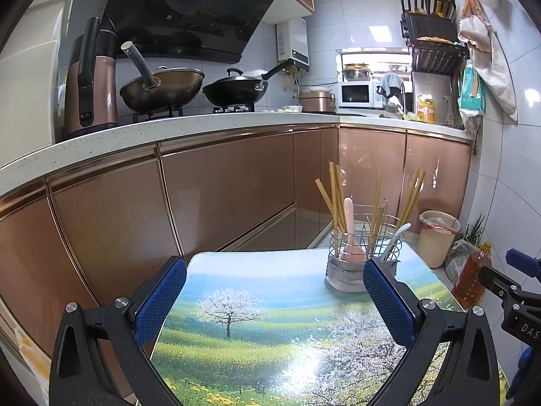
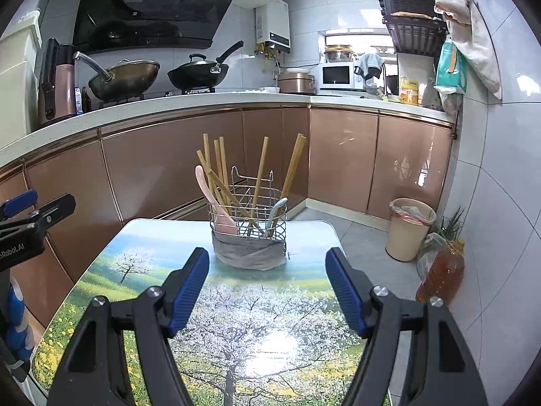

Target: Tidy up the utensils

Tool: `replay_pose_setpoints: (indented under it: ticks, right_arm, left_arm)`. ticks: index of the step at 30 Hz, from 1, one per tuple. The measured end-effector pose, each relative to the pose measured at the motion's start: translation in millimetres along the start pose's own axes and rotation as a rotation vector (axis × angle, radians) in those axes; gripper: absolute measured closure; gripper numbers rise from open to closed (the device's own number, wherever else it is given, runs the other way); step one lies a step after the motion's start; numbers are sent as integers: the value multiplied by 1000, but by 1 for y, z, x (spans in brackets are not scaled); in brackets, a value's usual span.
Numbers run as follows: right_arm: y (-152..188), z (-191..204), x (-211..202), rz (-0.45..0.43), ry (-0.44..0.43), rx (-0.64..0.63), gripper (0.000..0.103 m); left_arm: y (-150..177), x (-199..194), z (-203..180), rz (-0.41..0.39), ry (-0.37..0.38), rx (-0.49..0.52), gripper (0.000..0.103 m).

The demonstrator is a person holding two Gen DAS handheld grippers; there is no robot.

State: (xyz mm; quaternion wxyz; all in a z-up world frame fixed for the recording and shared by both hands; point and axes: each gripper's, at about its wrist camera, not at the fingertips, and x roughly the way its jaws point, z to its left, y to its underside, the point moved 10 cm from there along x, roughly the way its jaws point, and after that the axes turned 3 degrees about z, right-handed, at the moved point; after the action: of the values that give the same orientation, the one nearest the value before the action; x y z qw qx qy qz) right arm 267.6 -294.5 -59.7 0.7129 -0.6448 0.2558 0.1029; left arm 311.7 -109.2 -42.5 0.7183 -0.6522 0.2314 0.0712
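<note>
While both tools hang over the small table (image 2: 101,270) with its blossom-tree print, the right gripper (image 2: 267,291) is spread wide with nothing between its blue pads (image 2: 189,291), and the left gripper (image 1: 274,299) is just as wide and bare. Straight ahead of the right one stands the wire caddy (image 2: 248,218), wrapped low in grey cloth (image 2: 248,252). Inside lean wooden chopsticks (image 2: 260,169), a pink spoon (image 2: 216,206) and a pale blue spoon (image 2: 275,211). Beyond, copper cabinets (image 2: 169,162) run under the counter.
</note>
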Motion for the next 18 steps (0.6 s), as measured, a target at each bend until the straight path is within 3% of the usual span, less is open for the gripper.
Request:
replay_pose_setpoints:
  ticks: [18]
  right_arm:
    - [9, 2, 3, 13, 6, -11, 33]
  left_arm:
    - [4, -2, 4, 7, -5, -22, 0]
